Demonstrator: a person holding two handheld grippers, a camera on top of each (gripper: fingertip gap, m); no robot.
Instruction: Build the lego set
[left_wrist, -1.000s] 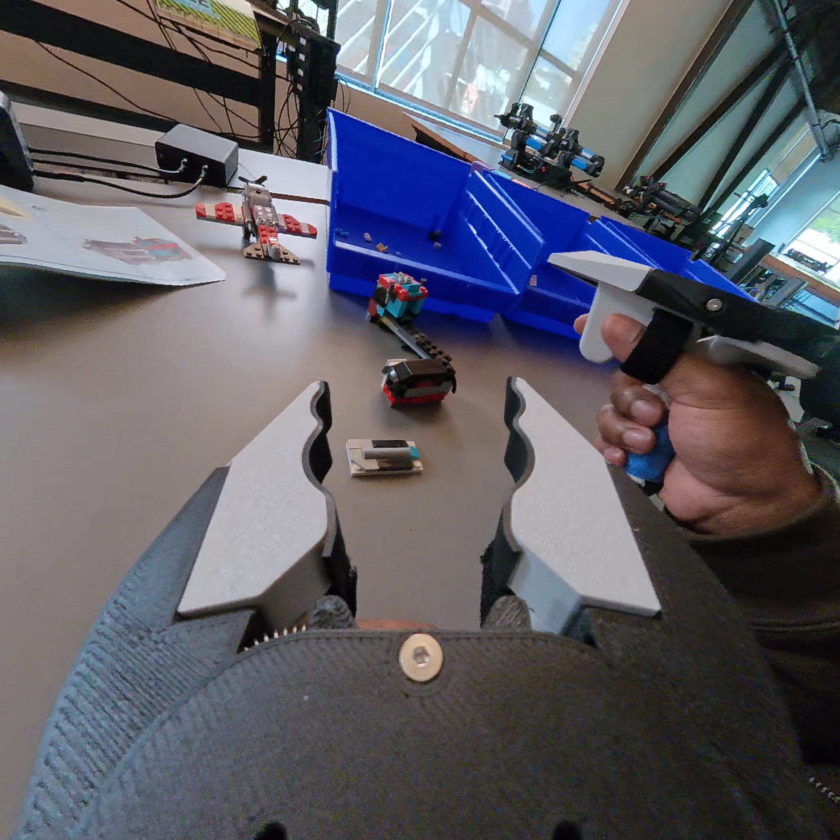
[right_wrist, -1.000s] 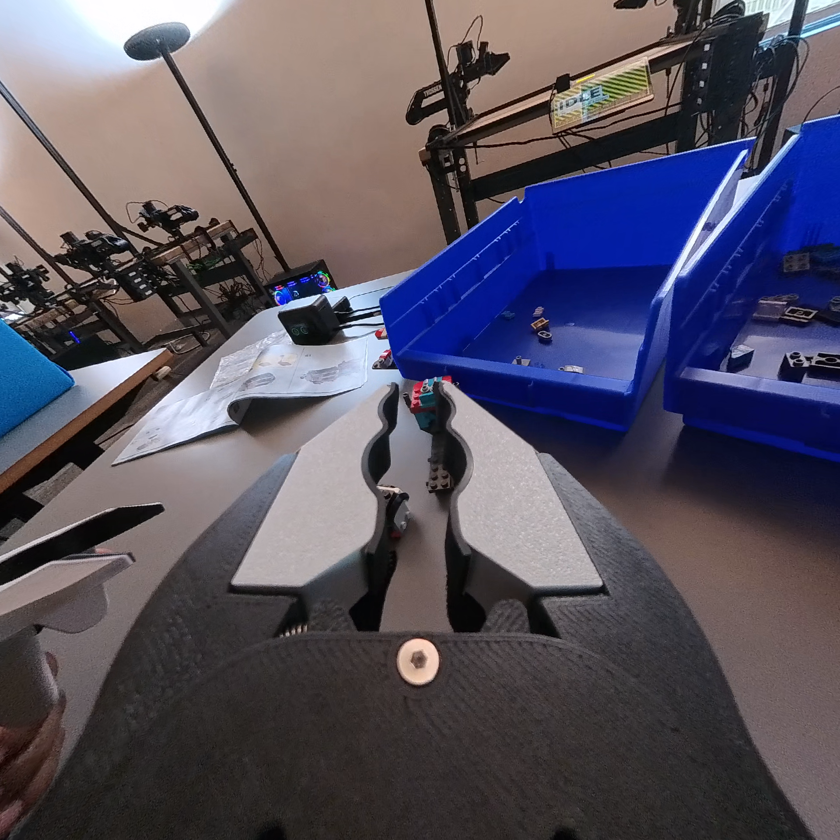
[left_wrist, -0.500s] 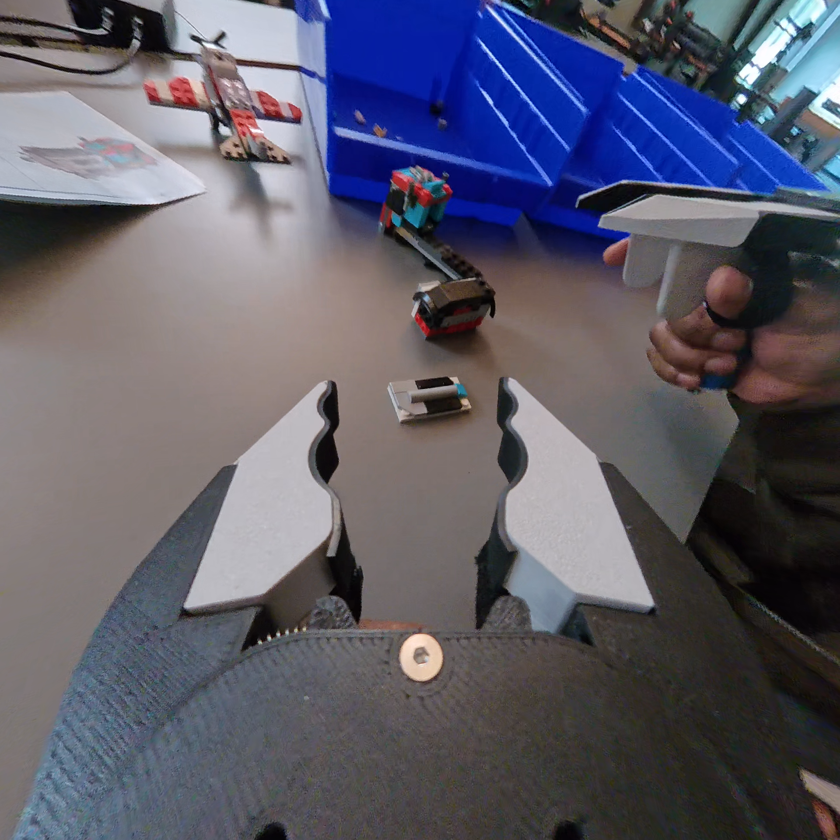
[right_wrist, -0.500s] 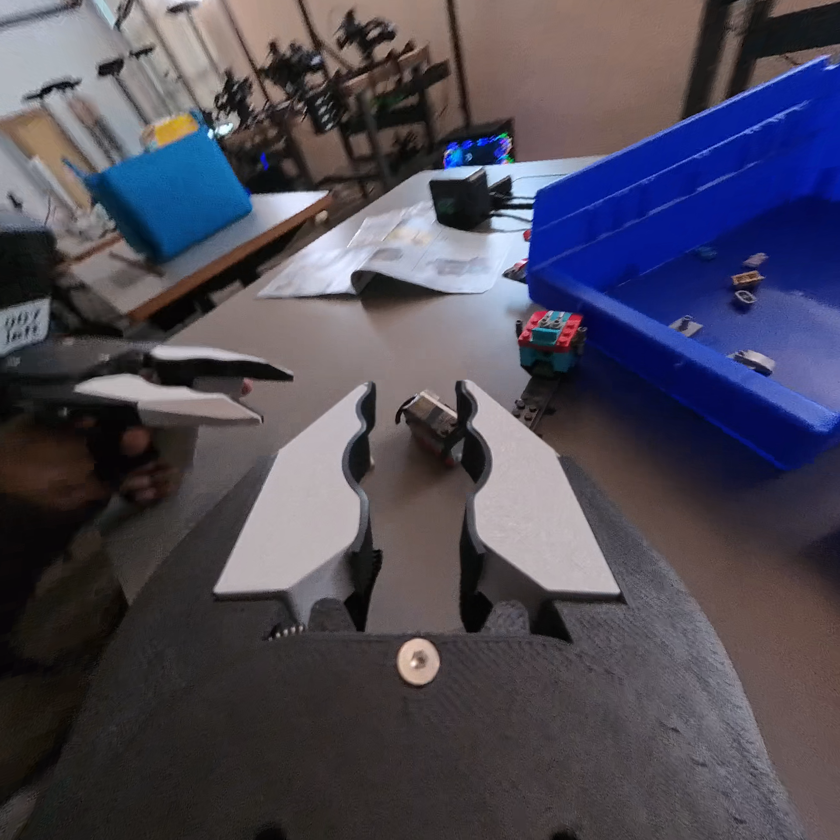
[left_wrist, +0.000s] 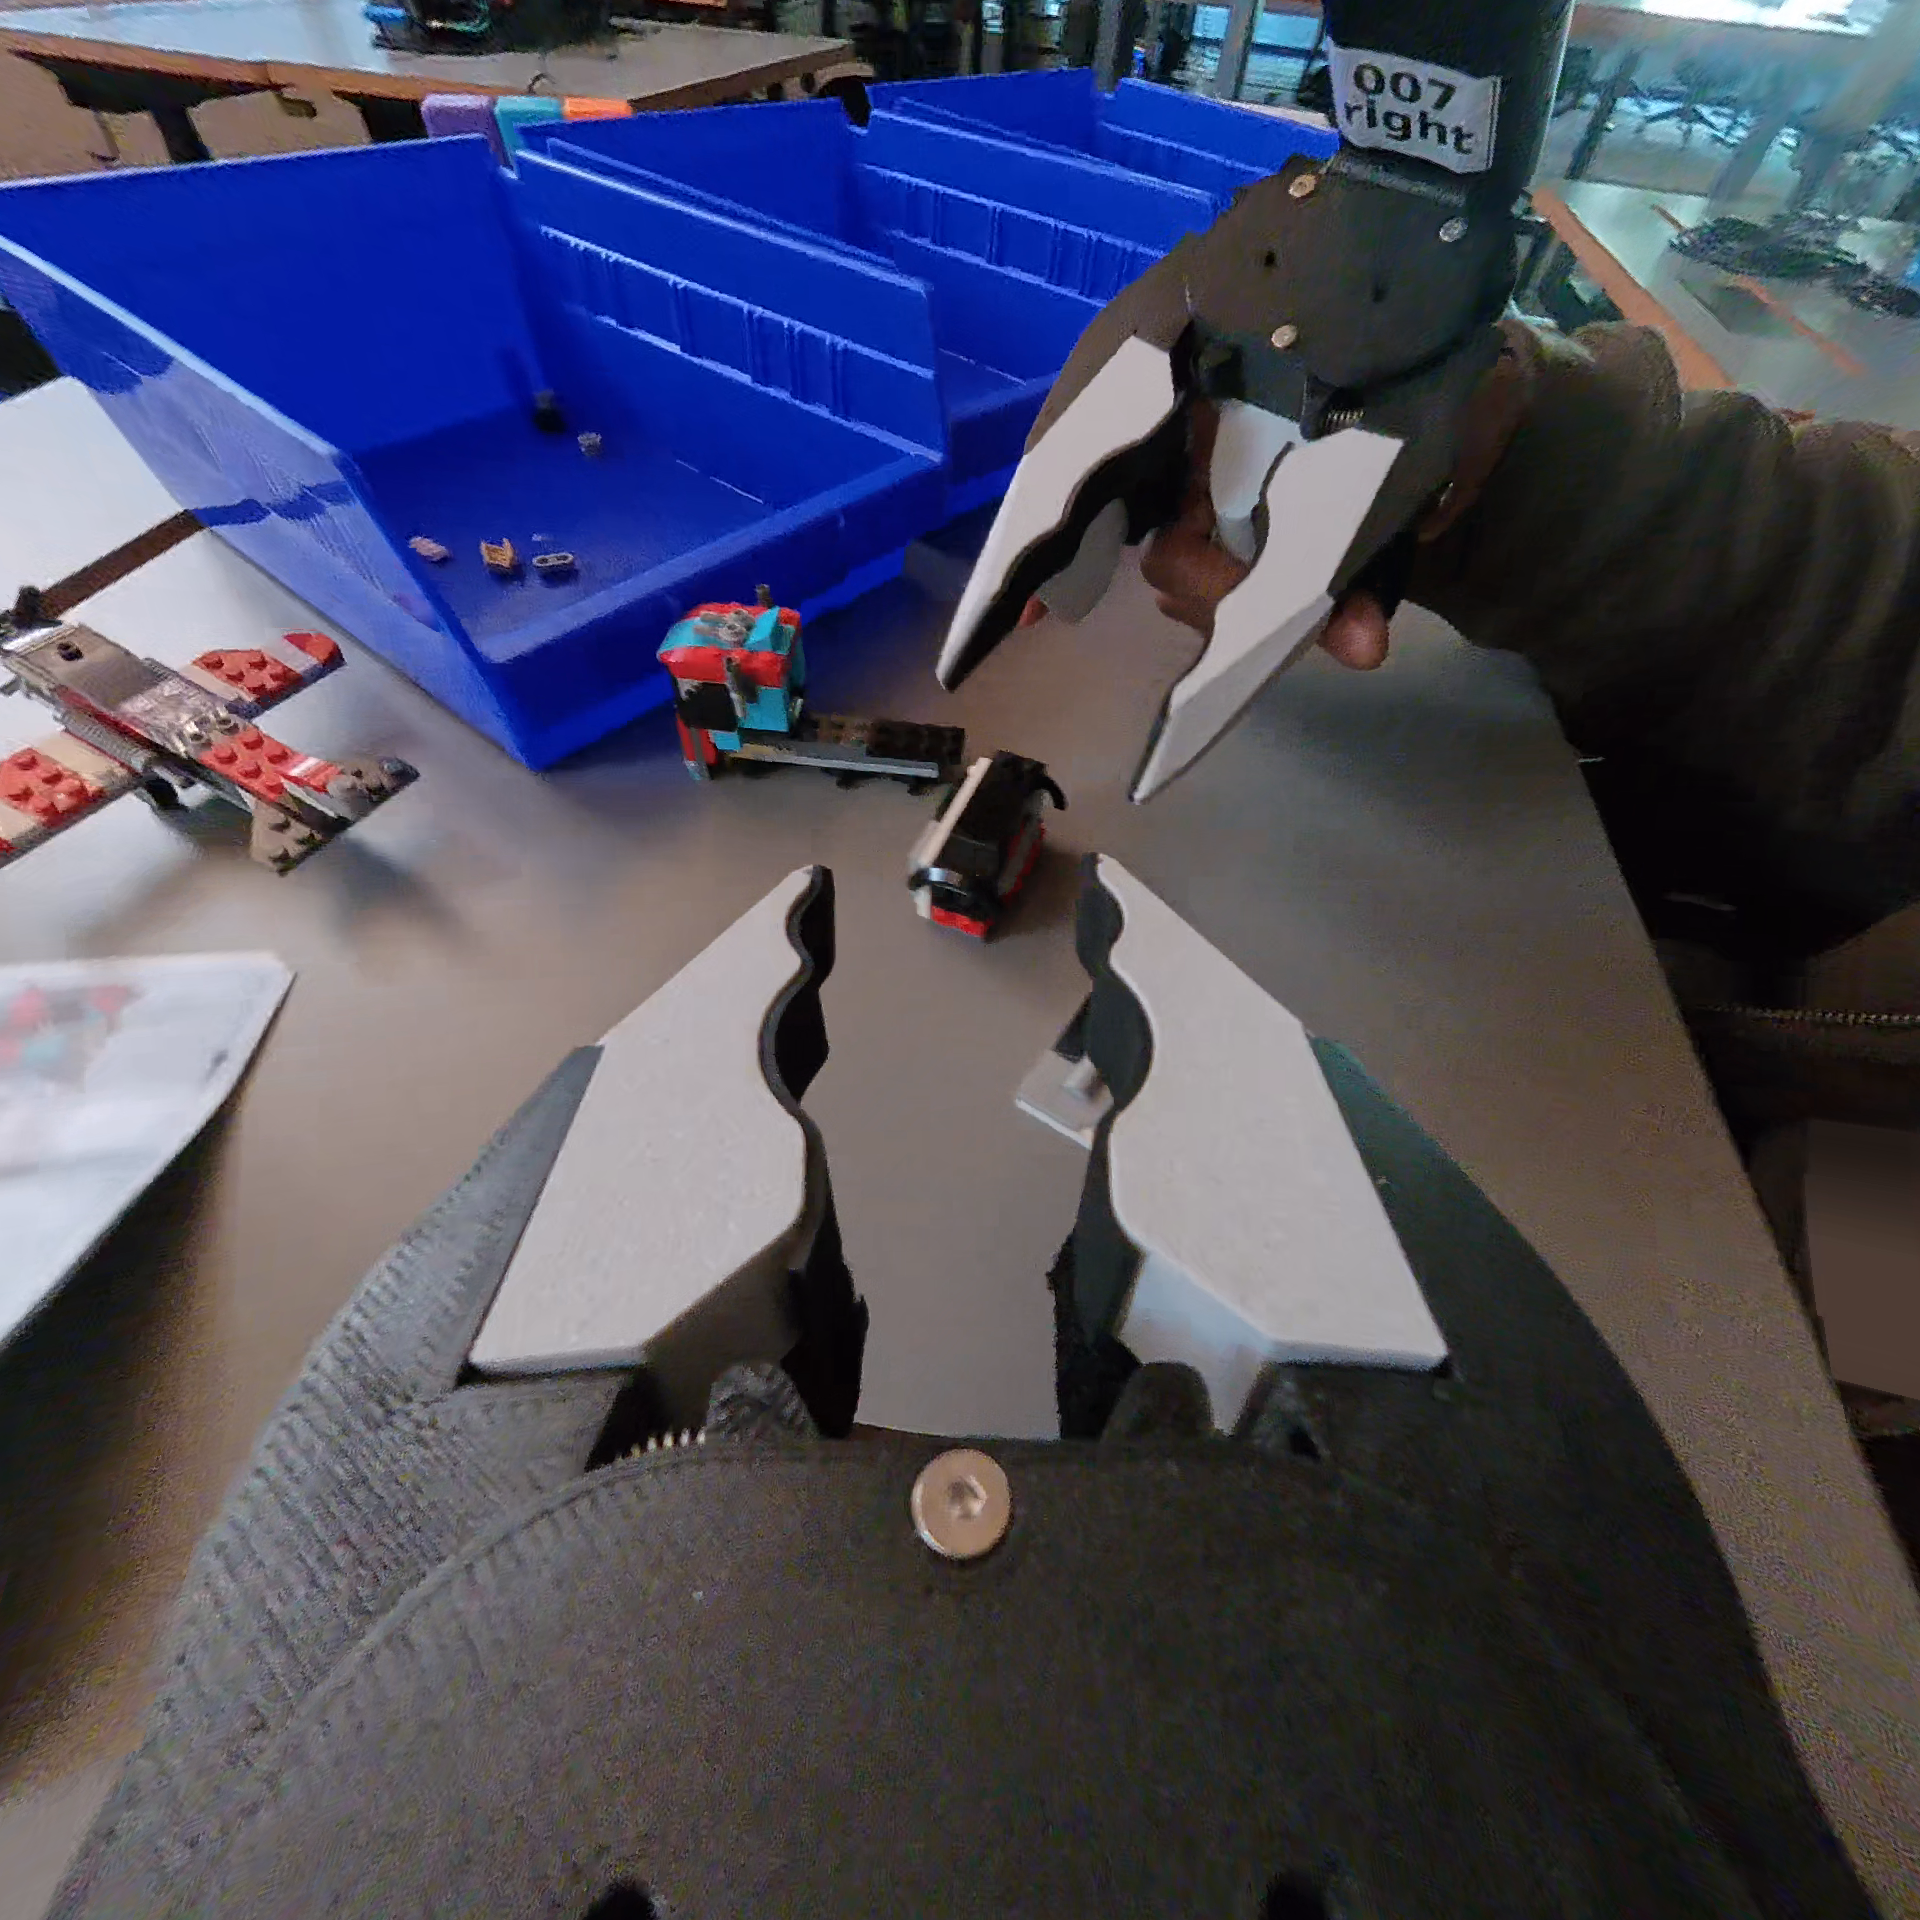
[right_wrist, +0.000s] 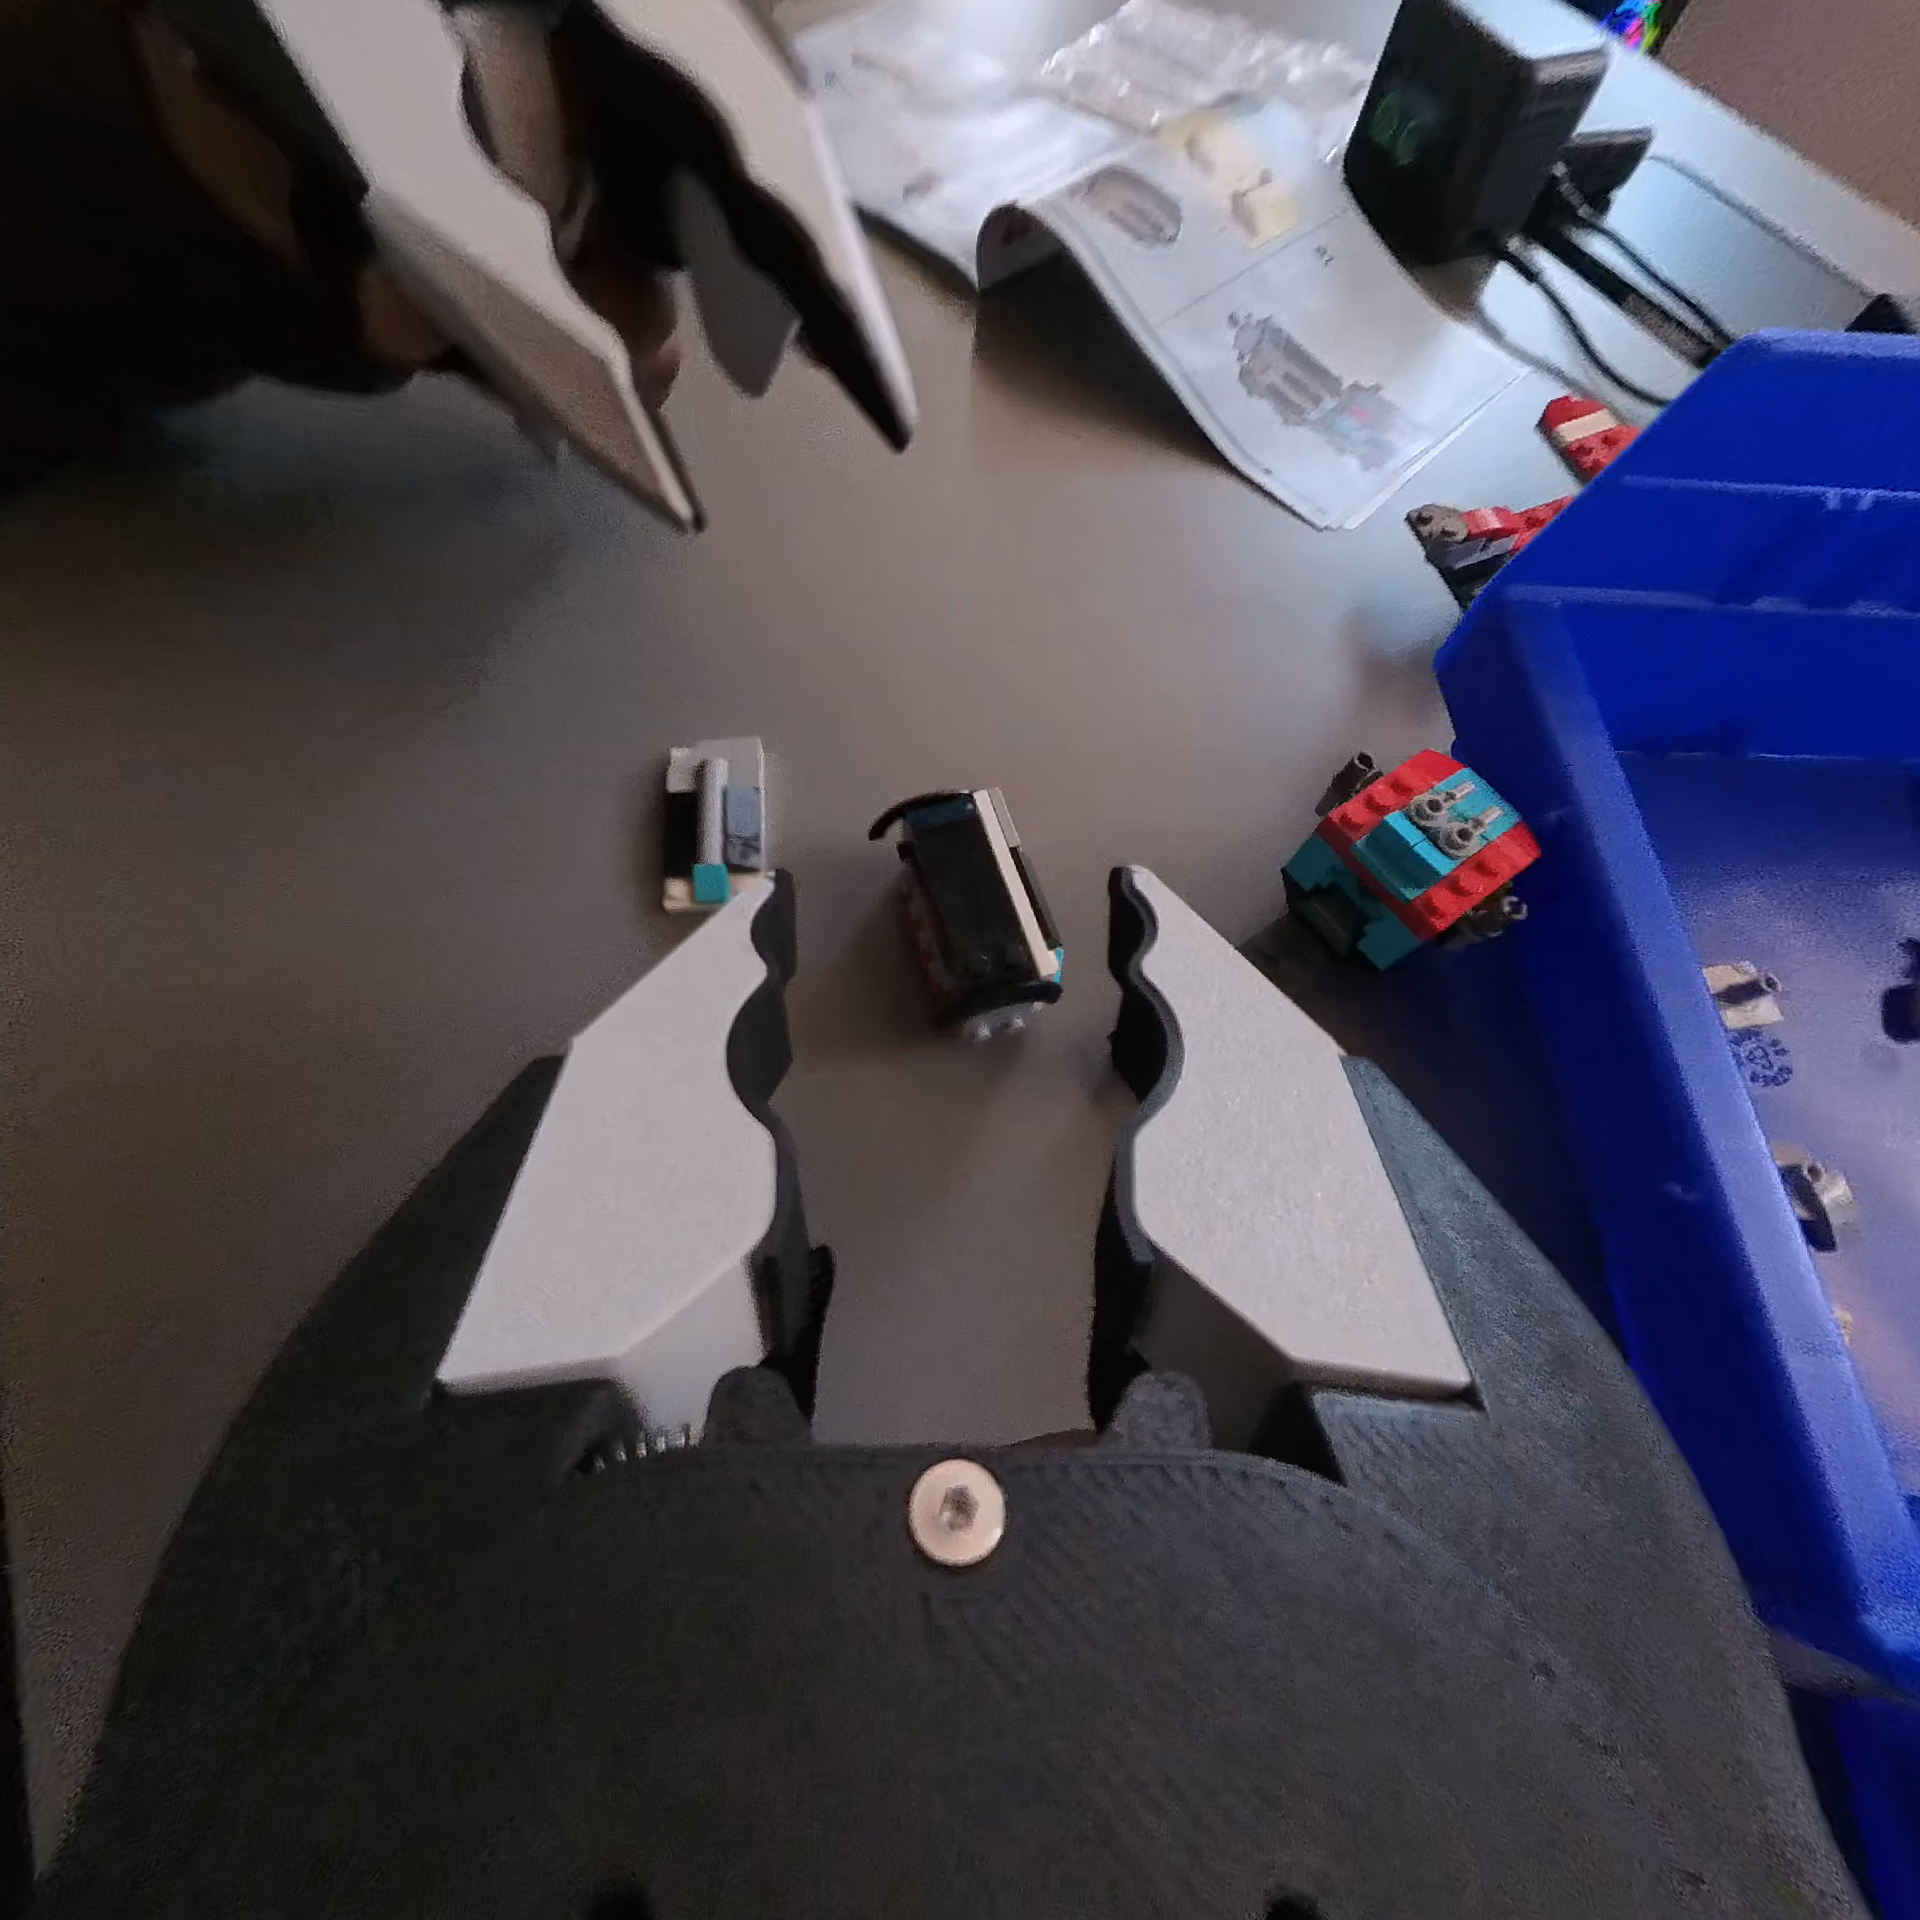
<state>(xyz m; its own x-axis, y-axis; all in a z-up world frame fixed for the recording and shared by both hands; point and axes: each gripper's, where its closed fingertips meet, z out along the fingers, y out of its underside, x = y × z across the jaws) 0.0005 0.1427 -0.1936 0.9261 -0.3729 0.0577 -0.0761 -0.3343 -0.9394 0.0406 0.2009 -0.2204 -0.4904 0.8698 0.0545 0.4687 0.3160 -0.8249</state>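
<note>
A black and red lego sub-assembly lies on the grey table, and it also shows in the right wrist view. My right gripper is open and hovers over it with the pads clear of it. The left wrist view shows this gripper above the piece with nothing in it. My left gripper is open and empty, just short of the same piece, and shows opposite in the right wrist view. A small white flat assembly lies beside the black piece, half hidden under my left gripper's right finger. A teal and red truck cab on a black chassis stands by the bin.
Blue bins with several loose small parts stand behind the cab, and one bin wall is close on the right. A red and grey lego plane and an instruction booklet lie at the side. A black power adapter sits beyond the booklet. About 8 cm separates my left fingertips from my right.
Both grippers have tipped down and come in over the black and red piece from opposite sides. The right jaws went from nearly shut to wide open. The left jaws narrowed somewhat.
</note>
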